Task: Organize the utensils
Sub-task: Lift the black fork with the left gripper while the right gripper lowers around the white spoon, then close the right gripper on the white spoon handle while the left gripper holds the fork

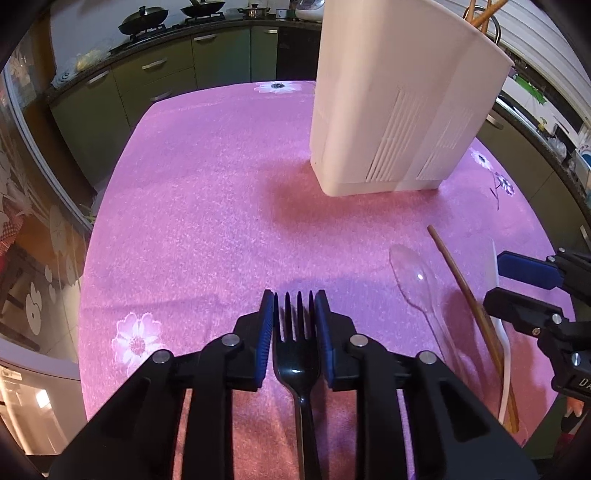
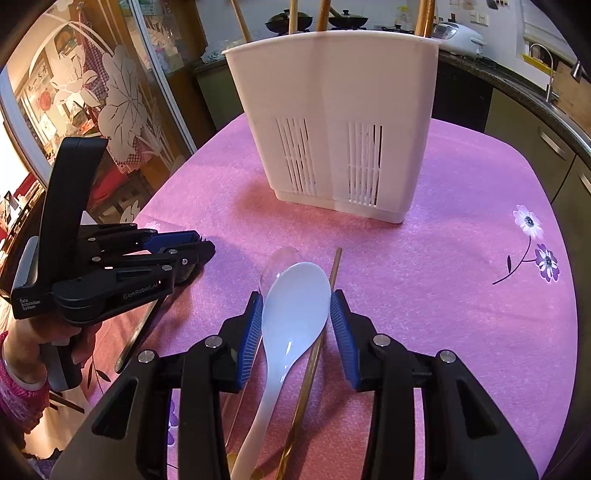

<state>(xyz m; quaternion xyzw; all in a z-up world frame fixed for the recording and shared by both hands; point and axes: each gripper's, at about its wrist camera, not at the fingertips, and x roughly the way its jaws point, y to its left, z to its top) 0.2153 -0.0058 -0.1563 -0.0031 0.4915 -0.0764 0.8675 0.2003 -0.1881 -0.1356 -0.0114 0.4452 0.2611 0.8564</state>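
My left gripper (image 1: pixel 294 299) is shut on a black plastic fork (image 1: pixel 297 354), tines forward, low over the pink tablecloth (image 1: pixel 207 184). My right gripper (image 2: pixel 296 299) has its pads against the bowl of a white spoon (image 2: pixel 295 306). Beside that spoon lie a clear plastic spoon (image 1: pixel 413 273) and a wooden chopstick (image 1: pixel 469 295). The chopstick also shows in the right wrist view (image 2: pixel 334 269). The white utensil holder (image 1: pixel 399 103) stands upright further back with wooden sticks in it. It also shows in the right wrist view (image 2: pixel 332 125). The left gripper shows at the left of the right wrist view (image 2: pixel 199 249).
Kitchen cabinets (image 1: pixel 159 70) and a counter with woks (image 1: pixel 144 18) run behind the table. A glass door with flower patterns (image 2: pixel 110 96) stands to the left. A sink tap (image 2: pixel 546 66) is at the far right.
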